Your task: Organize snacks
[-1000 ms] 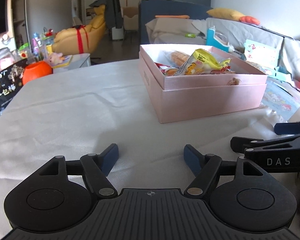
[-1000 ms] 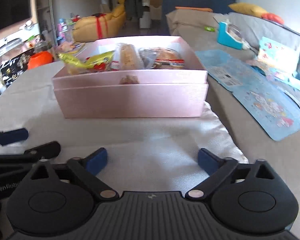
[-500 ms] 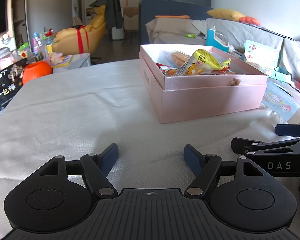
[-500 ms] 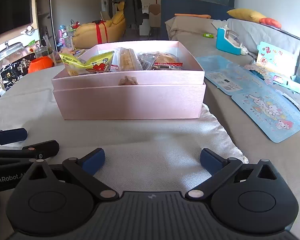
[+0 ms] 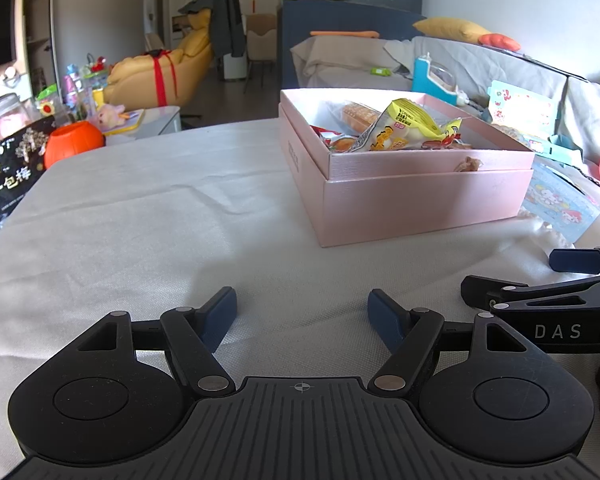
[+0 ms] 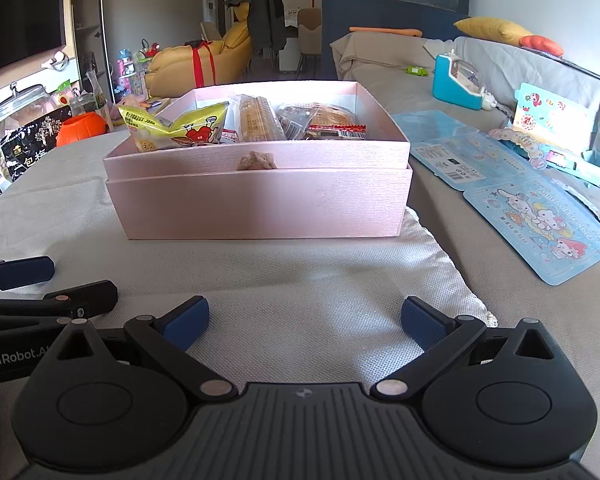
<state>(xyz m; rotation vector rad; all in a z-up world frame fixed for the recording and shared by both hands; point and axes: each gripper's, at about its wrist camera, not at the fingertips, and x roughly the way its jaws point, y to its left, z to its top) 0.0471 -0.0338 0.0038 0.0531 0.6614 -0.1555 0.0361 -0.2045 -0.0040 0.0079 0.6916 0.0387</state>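
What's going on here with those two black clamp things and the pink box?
A person is tidying snacks with a handheld gripper in each hand. Right now nothing is being held: the left gripper and right gripper both sit open and empty above the cloth-covered table, short of the pink box. The box already holds several packets, including a yellow snack bag. No loose snacks show on the cloth.

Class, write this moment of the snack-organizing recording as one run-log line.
left gripper: open, empty | right gripper: open, empty | snacks: in pink box, yellow packet at its left end | cloth: bare before box
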